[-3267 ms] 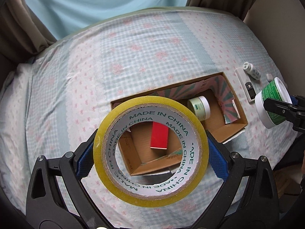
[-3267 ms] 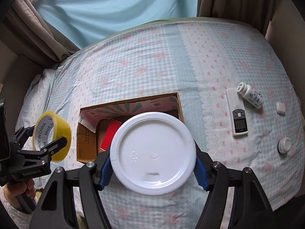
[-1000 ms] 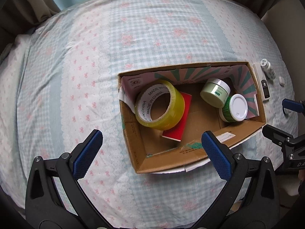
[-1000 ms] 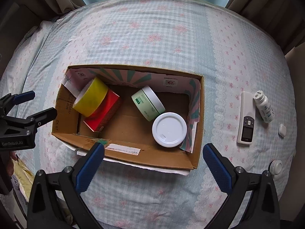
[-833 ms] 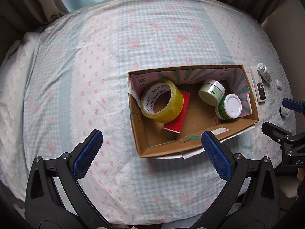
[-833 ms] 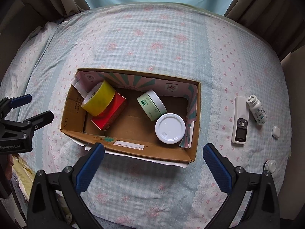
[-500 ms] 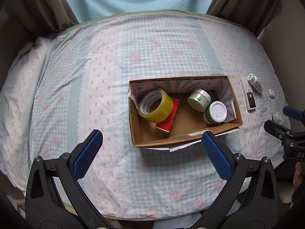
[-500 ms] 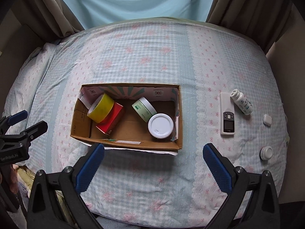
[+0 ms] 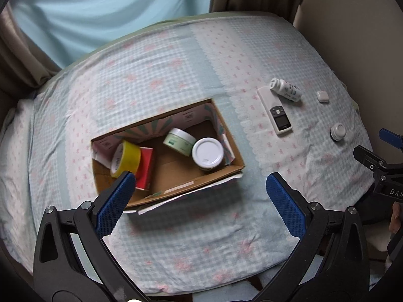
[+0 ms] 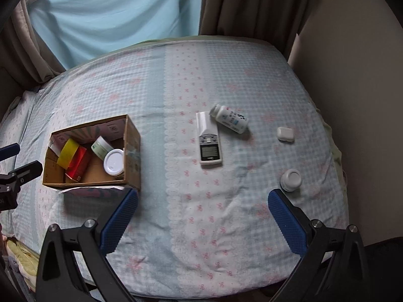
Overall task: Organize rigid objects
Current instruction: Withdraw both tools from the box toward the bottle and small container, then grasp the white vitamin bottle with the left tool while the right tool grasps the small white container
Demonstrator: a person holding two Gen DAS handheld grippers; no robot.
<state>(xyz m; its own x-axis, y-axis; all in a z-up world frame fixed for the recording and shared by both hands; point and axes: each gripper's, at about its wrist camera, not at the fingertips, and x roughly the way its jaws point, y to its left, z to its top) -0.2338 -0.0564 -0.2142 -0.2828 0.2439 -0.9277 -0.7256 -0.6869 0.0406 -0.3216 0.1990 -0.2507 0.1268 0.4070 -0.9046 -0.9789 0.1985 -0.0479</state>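
An open cardboard box (image 9: pixel 236 162) (image 10: pixel 133 136) sits on the bed. Inside it lie a yellow tape roll (image 9: pixel 126 159) (image 10: pixel 67 153), a red box (image 9: pixel 146 167) (image 10: pixel 78 164), a pale green jar (image 9: pixel 179 141) (image 10: pixel 101 147) and a white-lidded tub (image 9: pixel 207 152) (image 10: pixel 114 162). Right of the box lie a white remote (image 9: pixel 275 113) (image 10: pixel 208 141), a white pill bottle (image 9: pixel 286 89) (image 10: pixel 230 118), a small white case (image 9: pixel 322 97) (image 10: pixel 286 134) and a small round jar (image 9: pixel 338 131) (image 10: pixel 291 180). My left gripper (image 9: pixel 200 201) hangs open near the box's front. My right gripper (image 10: pixel 202 216) is open and empty, below the remote.
The bed carries a blue checked sheet with pink bows (image 10: pixel 189 70). Curtains (image 10: pixel 252 2) and a light blue drape (image 10: pixel 113 12) hang behind it. A beige wall (image 10: pixel 352 75) stands close on the right. The bed's front edge lies just below both grippers.
The tape roll and white-lidded tub, held 3.3 s ago, now lie in the box. Both grippers have opened, pulled back and swung right, toward the loose items.
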